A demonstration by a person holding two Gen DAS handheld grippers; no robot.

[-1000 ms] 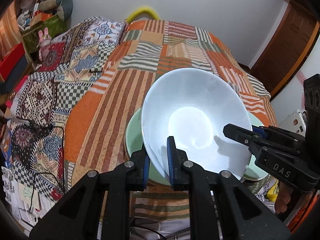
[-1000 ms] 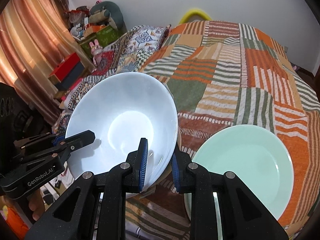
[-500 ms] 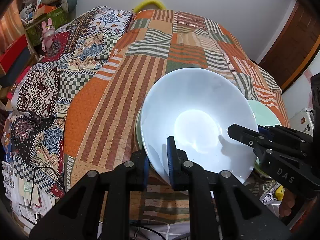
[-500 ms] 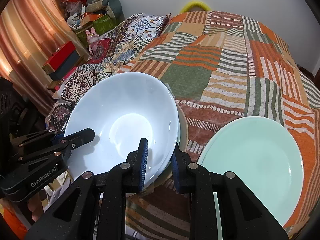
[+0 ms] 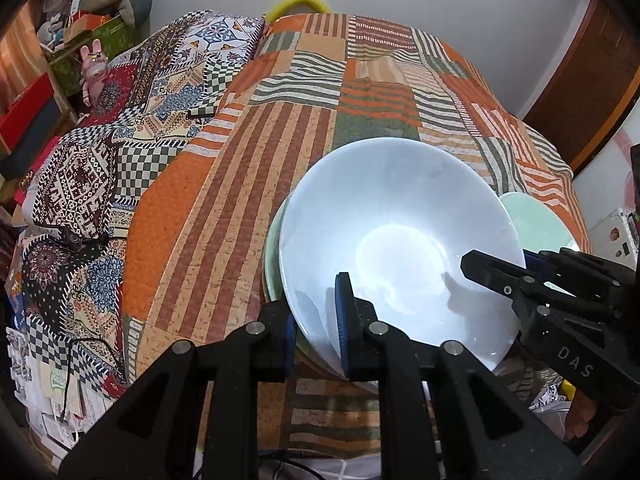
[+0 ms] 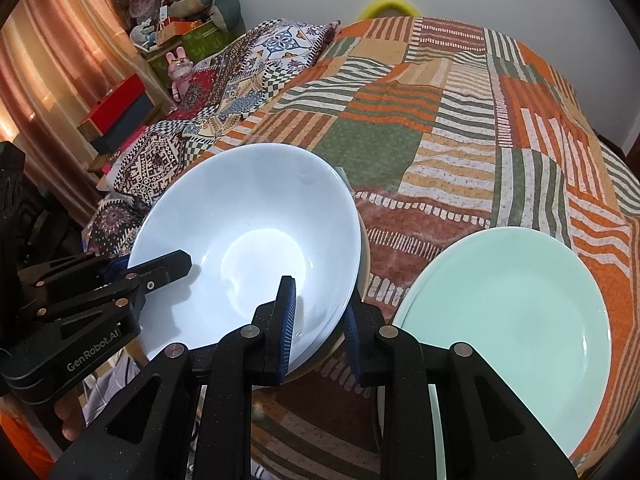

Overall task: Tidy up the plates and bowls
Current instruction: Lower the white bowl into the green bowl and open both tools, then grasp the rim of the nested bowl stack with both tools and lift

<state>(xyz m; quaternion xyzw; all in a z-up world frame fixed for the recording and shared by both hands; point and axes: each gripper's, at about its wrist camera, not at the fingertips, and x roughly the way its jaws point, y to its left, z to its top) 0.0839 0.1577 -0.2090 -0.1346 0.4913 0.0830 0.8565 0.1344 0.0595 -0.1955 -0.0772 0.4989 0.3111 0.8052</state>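
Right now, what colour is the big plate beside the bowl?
Pale mint green plate; the right wrist view shows it best.

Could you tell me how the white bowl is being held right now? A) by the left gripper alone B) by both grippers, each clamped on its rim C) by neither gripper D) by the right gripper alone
B: the left gripper and the right gripper each pinch the rim of the white bowl on opposite sides.

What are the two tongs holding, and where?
Both hold the white bowl by its near rim: left tongs on its left side, right tongs on its right.
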